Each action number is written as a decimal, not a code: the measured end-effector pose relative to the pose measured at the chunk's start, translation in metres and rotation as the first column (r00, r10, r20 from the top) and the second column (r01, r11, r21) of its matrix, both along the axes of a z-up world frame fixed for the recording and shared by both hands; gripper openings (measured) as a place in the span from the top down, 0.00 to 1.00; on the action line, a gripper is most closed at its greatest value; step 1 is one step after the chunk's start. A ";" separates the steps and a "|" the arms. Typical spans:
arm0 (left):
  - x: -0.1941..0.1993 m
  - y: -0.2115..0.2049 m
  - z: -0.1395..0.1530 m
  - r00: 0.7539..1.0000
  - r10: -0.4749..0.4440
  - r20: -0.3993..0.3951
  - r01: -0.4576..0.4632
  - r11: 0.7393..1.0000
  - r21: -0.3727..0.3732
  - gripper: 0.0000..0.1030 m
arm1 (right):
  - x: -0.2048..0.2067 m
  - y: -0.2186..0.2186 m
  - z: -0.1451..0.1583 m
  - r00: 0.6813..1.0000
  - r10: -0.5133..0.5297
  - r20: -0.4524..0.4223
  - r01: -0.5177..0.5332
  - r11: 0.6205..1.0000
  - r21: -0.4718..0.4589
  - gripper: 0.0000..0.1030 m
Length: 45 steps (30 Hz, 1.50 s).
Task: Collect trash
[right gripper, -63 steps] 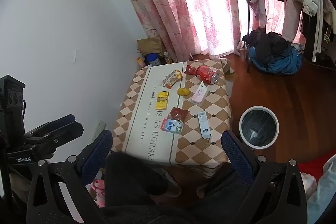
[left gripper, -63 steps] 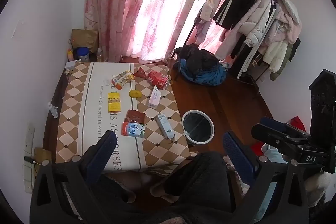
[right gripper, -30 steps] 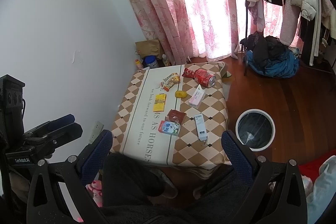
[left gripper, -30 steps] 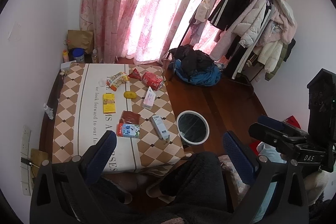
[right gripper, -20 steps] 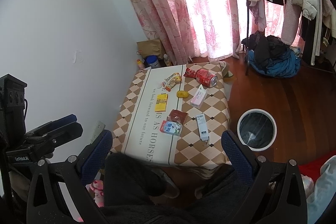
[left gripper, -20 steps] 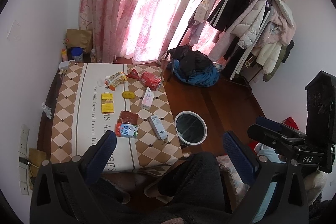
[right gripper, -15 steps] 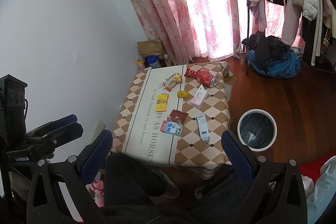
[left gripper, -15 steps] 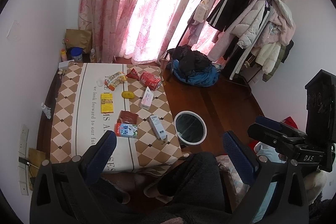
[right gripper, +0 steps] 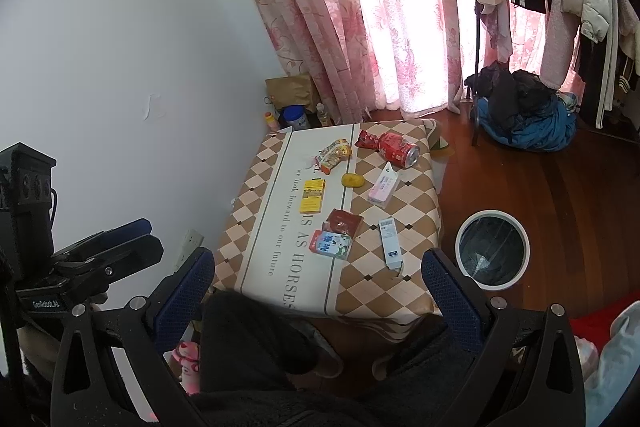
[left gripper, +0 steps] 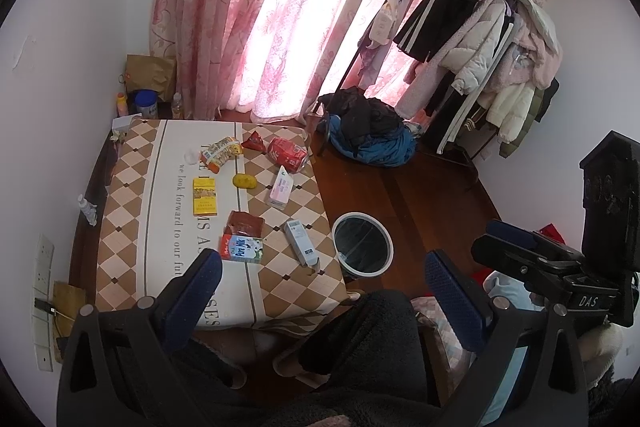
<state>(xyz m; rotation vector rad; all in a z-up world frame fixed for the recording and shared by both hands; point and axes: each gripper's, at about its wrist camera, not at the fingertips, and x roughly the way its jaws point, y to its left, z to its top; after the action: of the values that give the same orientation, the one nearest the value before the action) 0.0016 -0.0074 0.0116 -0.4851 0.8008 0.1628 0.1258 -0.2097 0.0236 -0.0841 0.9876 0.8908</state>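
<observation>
Two grippers sit high above the scene, and I see both with fingers spread wide and holding nothing: the left gripper (left gripper: 320, 291) and the right gripper (right gripper: 316, 283) touch no object, only framing my view of the person's dark trousers below.

All the trash lies on the checkered worktop (left gripper: 132, 227). At the far end I can pick out a red can (left gripper: 289, 154) on its side, a red wrapper (left gripper: 254, 141) just beside it, and a striped snack packet (left gripper: 221, 153). Nearer the middle are a yellow box (left gripper: 205, 195), a small yellow lump (left gripper: 245, 180) and a pink-and-white box (left gripper: 281, 187). Closest to me lie a brown packet (left gripper: 245, 225), touching a blue-and-red carton (left gripper: 241, 248), and a white box (left gripper: 302, 241) near the edge.

The round bin (left gripper: 362, 249) stands on the wooden floor just beside the worktop, lined with a dark bag.
</observation>
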 end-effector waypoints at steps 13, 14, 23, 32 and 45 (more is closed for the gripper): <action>-0.001 0.002 0.000 1.000 -0.002 0.001 0.002 1.000 -0.002 0.00 | -0.005 0.011 -0.005 1.000 0.015 0.006 -0.015 1.000 -0.003 0.00; -0.001 0.001 -0.001 1.000 -0.001 0.000 0.001 1.000 -0.001 0.00 | -0.005 0.012 -0.006 1.000 0.016 0.006 -0.016 1.000 -0.003 0.00; -0.002 0.004 0.000 1.000 0.004 -0.001 -0.004 1.000 -0.002 0.00 | -0.005 0.012 -0.005 1.000 0.016 0.004 -0.016 1.000 -0.005 0.00; -0.006 0.010 -0.002 1.000 0.001 0.003 -0.001 1.000 -0.003 0.00 | -0.004 0.014 -0.004 1.000 0.015 0.007 -0.015 1.000 0.002 0.00; 0.043 0.065 -0.111 0.936 0.307 -0.169 -0.248 0.921 0.301 0.00 | 0.053 0.032 -0.084 0.992 -0.123 -0.036 0.120 0.990 -0.077 0.00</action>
<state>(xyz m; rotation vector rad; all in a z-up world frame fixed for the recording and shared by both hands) 0.0446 0.0581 -0.0998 -0.3175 0.9001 0.5941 0.1792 -0.1782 -0.0608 -0.0685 1.0528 0.7468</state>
